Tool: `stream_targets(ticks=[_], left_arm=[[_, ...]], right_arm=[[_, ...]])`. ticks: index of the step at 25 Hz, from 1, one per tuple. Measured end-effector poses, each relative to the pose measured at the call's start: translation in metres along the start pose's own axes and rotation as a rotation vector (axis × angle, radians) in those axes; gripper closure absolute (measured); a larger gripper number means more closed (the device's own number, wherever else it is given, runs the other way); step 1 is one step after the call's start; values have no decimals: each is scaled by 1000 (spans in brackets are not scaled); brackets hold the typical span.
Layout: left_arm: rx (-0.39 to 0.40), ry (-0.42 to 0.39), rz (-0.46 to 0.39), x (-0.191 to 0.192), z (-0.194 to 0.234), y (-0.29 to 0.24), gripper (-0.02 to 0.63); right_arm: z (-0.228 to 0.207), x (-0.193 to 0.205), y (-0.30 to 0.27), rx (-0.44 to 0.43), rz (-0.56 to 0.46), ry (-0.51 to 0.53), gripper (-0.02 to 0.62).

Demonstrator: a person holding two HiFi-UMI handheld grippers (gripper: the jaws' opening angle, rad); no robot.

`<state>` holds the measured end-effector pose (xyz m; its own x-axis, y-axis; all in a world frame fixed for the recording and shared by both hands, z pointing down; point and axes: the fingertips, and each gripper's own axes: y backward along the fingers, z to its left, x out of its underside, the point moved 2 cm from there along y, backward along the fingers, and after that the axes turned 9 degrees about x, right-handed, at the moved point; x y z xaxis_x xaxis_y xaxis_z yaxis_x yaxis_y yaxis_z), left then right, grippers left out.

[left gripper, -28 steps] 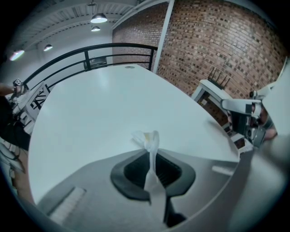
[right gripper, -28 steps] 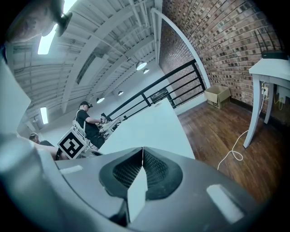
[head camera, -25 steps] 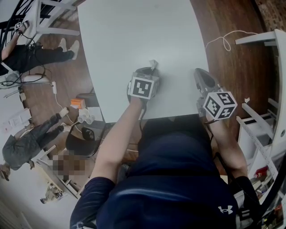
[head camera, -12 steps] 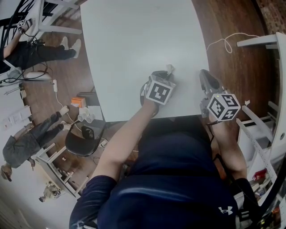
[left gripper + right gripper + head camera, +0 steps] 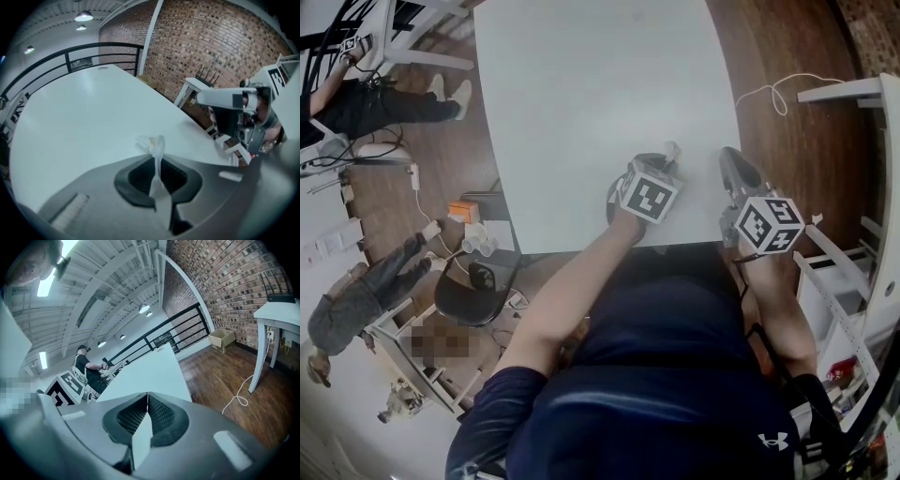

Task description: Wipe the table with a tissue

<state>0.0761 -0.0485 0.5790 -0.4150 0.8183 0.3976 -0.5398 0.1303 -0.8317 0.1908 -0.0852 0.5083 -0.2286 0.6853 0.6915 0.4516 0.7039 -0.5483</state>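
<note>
A crumpled white tissue (image 5: 153,143) sticks out between the jaws of my left gripper (image 5: 157,164), which is shut on it. In the head view the left gripper (image 5: 661,159) sits low over the white table (image 5: 581,84) near its front right corner, with the tissue (image 5: 671,150) at its tip against the tabletop. My right gripper (image 5: 729,161) hovers at the table's right edge, just right of the left one. Its jaws are pressed together with nothing between them in the right gripper view (image 5: 146,401).
Brown wooden floor (image 5: 787,141) lies right of the table, with a white cord (image 5: 773,89) and a white shelf unit (image 5: 862,169). Left of the table are a black chair (image 5: 473,286), cables, and seated people (image 5: 366,103). A brick wall (image 5: 211,42) stands beyond the table.
My left gripper with the tissue has slid rightward along the table's front area, closing on the right gripper. The right gripper has hardly moved.
</note>
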Motion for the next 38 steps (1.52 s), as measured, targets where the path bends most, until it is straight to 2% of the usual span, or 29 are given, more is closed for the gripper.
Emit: stream_targets(ticks=[3, 6, 10, 20, 30, 38], left_arm=[[36, 37, -43, -2, -8, 14, 589], [65, 76, -132, -3, -17, 39, 589], [102, 175, -256, 4, -19, 83, 589], [70, 278, -443, 57, -1, 178, 588], [71, 296, -611, 83, 13, 243, 589], [79, 260, -674, 79, 11, 270, 589]], right_arm=[[2, -5, 1, 2, -7, 5, 584], [5, -8, 0, -1, -10, 16, 583], [21, -11, -4, -18, -9, 35, 584], [91, -19, 2, -80, -36, 104, 583], [182, -41, 30, -149, -174, 216, 584], [221, -61, 55, -175, -274, 290, 584]])
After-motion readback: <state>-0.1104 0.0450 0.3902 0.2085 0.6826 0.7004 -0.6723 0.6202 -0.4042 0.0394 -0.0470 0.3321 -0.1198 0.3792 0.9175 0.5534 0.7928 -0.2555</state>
